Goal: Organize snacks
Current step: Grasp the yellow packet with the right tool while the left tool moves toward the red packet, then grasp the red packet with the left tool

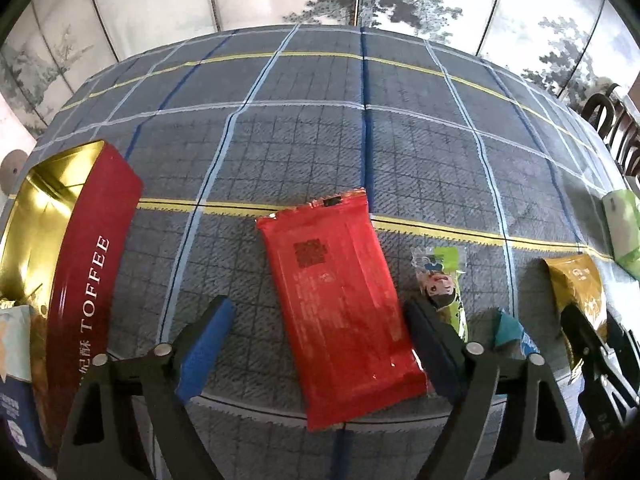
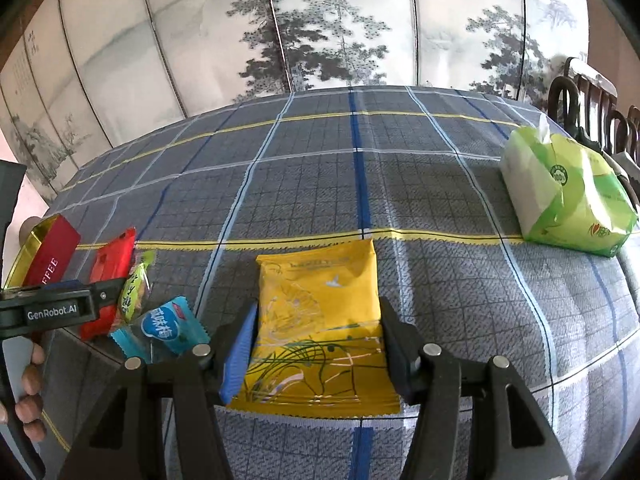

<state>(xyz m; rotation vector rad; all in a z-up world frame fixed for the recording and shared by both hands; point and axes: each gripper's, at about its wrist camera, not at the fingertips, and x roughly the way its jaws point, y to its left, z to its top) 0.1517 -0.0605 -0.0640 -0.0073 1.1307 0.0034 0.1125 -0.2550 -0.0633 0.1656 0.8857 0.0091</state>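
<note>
A red snack packet [image 1: 332,272] lies flat on the checked tablecloth [image 1: 360,140], between the fingers of my left gripper [image 1: 320,304]. The gripper is open, with a clear gap at the blue left pad [image 1: 208,344]. A red TOFFEE tin [image 1: 92,240] with a gold inside stands open at the left. My right gripper [image 2: 319,305] is shut on a yellow snack packet [image 2: 320,280], a pad against each long edge, and the packet rests on the cloth. A small green candy [image 1: 444,280] and a blue candy [image 2: 164,324] lie between the two packets.
A green tissue pack [image 2: 568,196] sits at the far right of the table. A dark wooden chair [image 2: 580,100] stands behind it. A painted folding screen [image 2: 320,40] runs behind the table. A blue box [image 1: 16,380] sits beside the tin. A hand [image 2: 32,400] holds the left gripper's body.
</note>
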